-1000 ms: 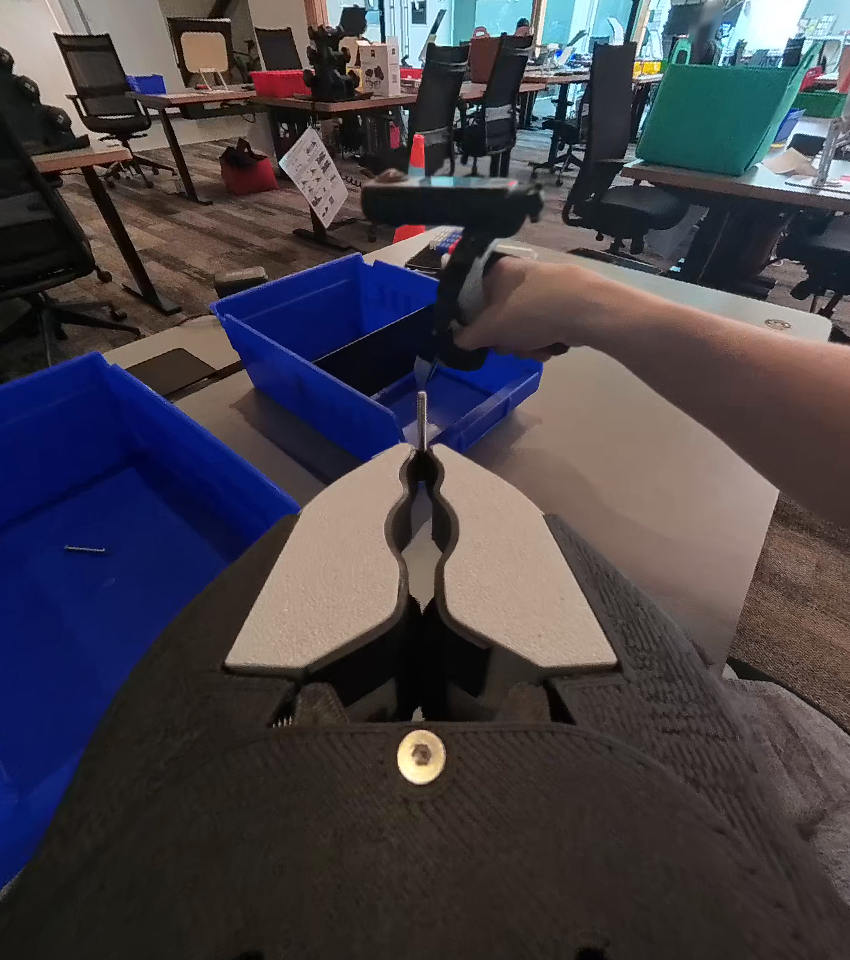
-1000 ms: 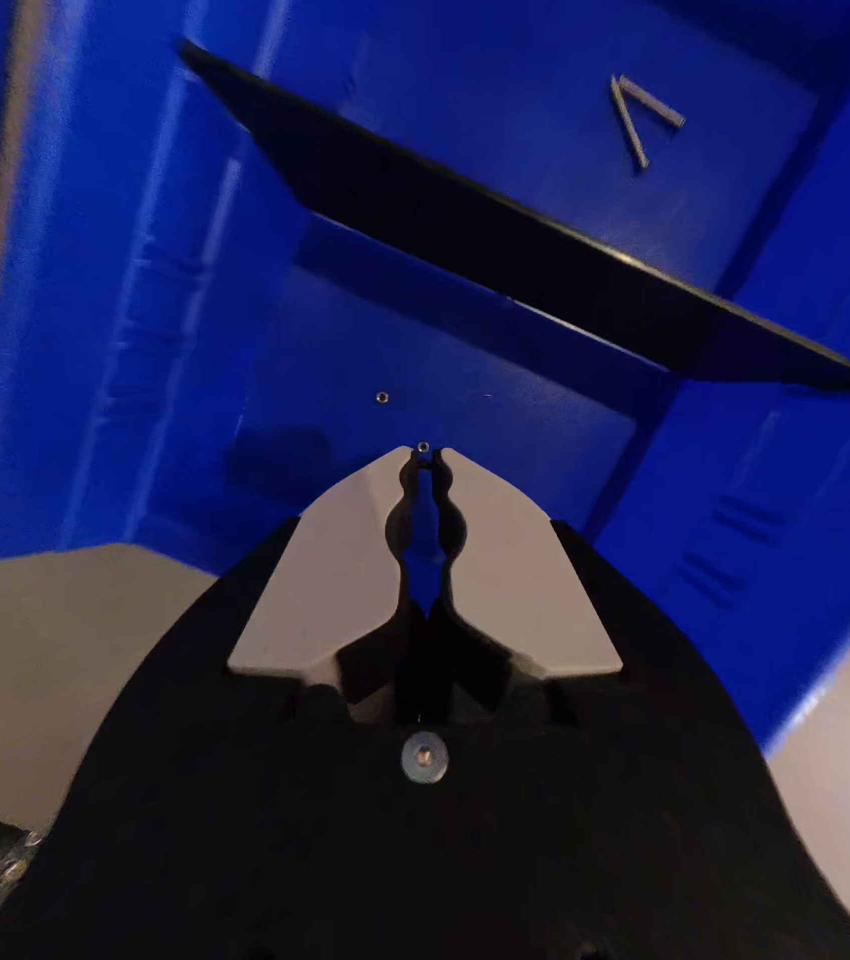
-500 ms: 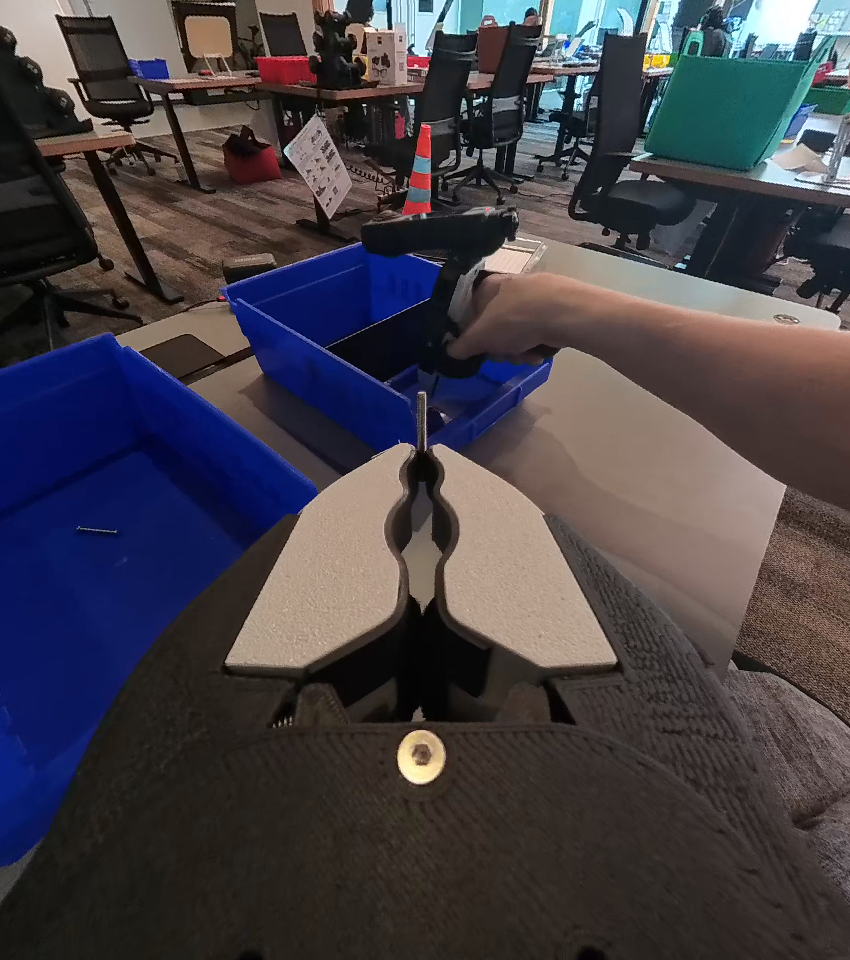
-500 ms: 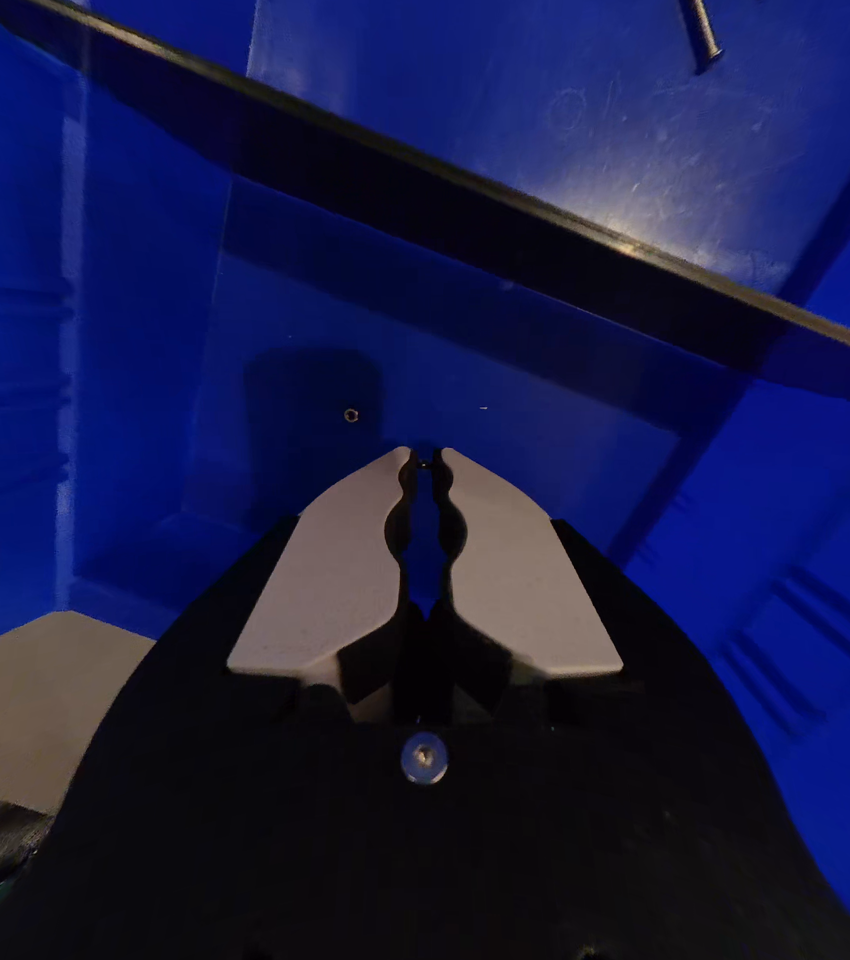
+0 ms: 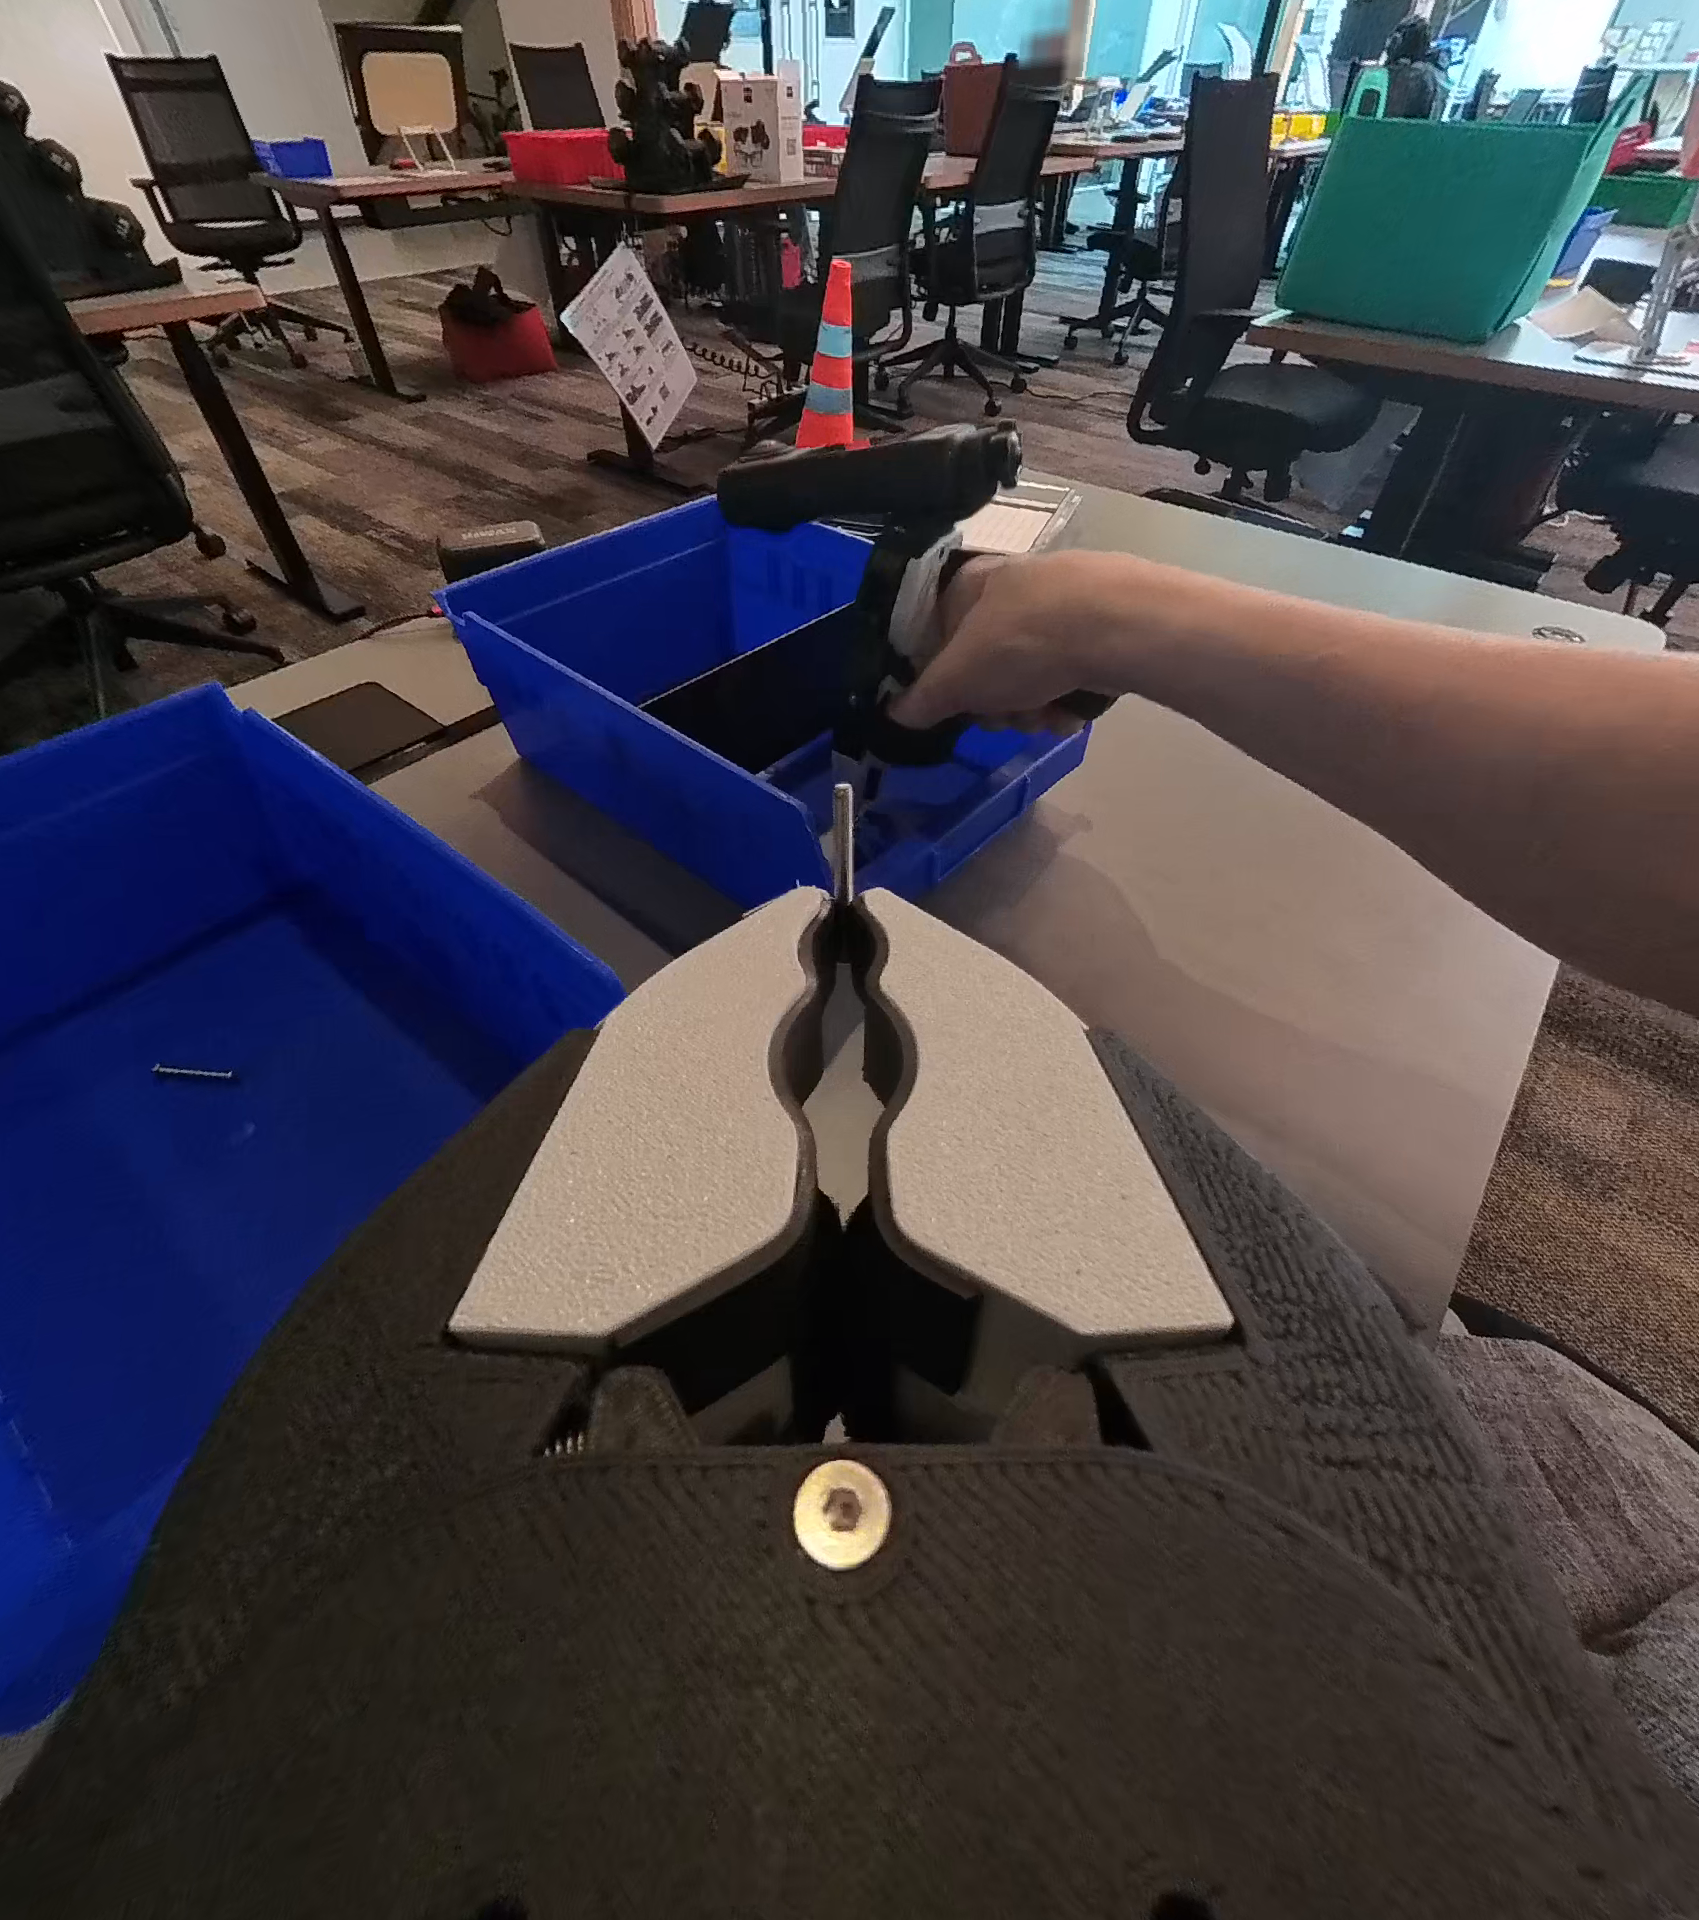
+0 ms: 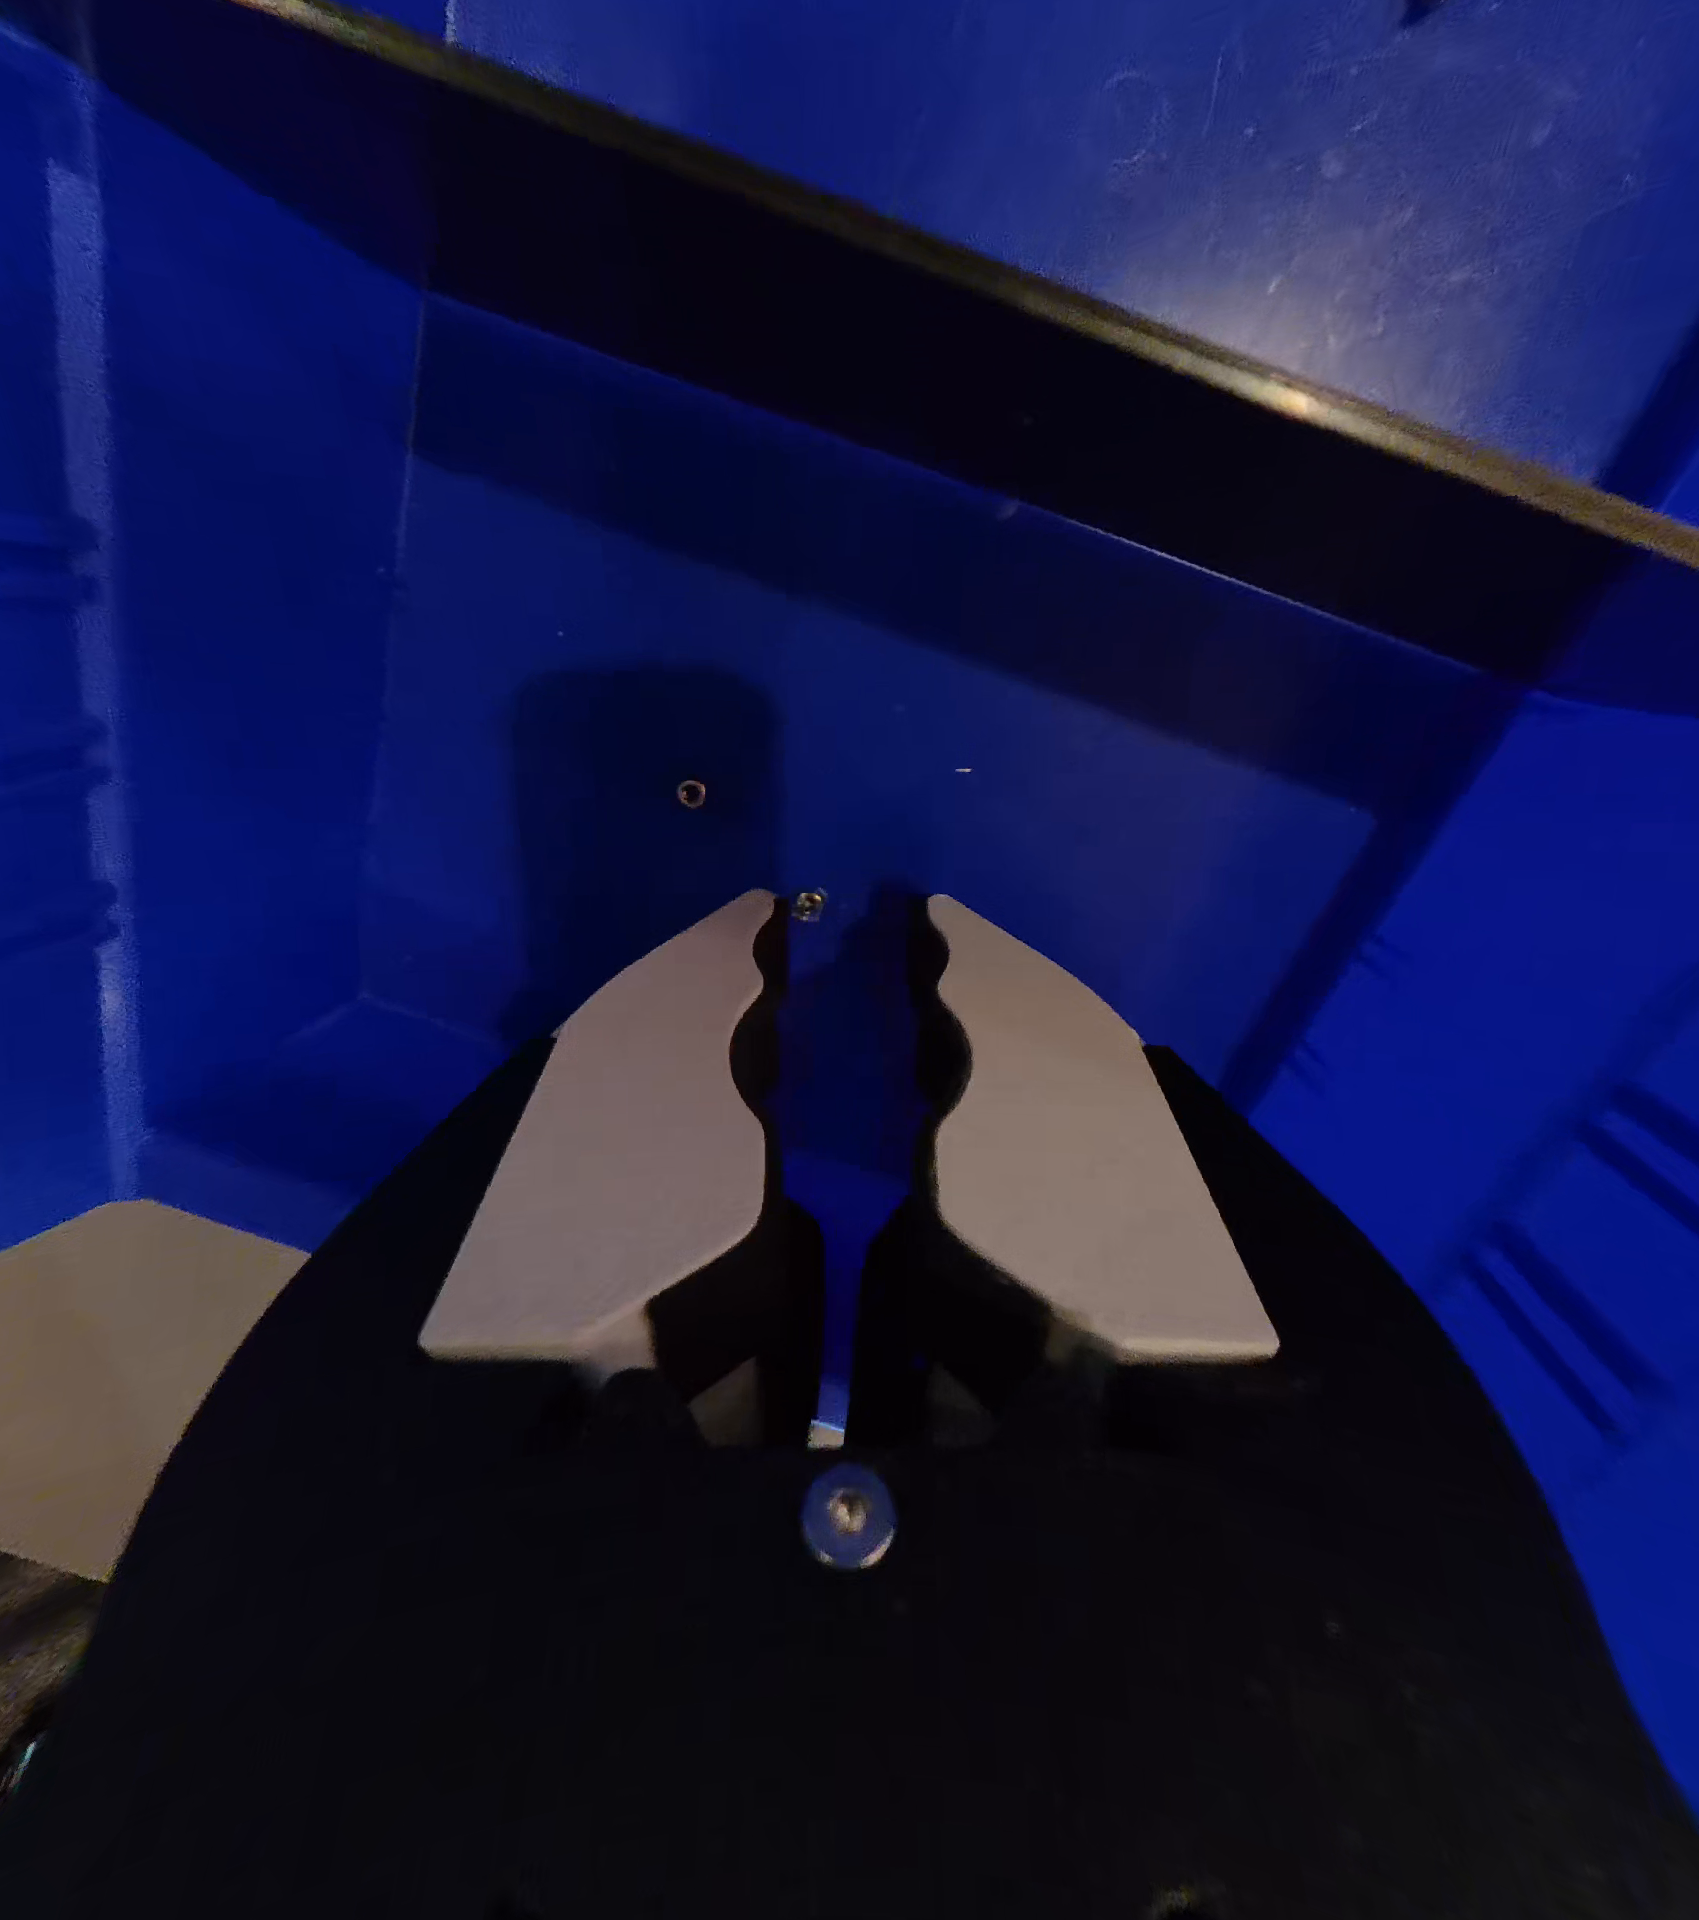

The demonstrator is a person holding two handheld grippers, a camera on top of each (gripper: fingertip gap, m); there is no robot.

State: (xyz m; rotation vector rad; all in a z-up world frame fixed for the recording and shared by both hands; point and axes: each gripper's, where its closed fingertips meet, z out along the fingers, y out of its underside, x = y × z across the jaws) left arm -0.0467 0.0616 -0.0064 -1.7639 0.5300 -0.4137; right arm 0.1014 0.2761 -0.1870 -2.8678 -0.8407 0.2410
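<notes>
My left gripper (image 5: 840,902) is shut on a thin metal screw (image 5: 841,840) that sticks out past its tips, held above the grey table (image 5: 1240,987). My right gripper (image 6: 850,902) is open, down inside the near compartment of a divided blue bin (image 6: 201,623). A small nut (image 6: 807,905) lies on the bin floor right by its left fingertip. A second small nut (image 6: 690,794) lies a little further in. In the left wrist view a person's hand (image 5: 1001,644) holds the right gripper inside that bin (image 5: 616,665).
A black divider (image 6: 928,343) crosses the bin. A second blue bin (image 5: 149,1091) at the left holds one loose screw (image 5: 192,1072). A dark flat object (image 5: 346,717) lies on the table between the bins. Office chairs, desks, a traffic cone (image 5: 829,358) stand beyond. There is about 30 centimeters between the tips of the two grippers.
My right gripper went deeper into the bin and opened; the small nut it held at its tips now lies by the left fingertip. My left gripper stayed shut on the screw.
</notes>
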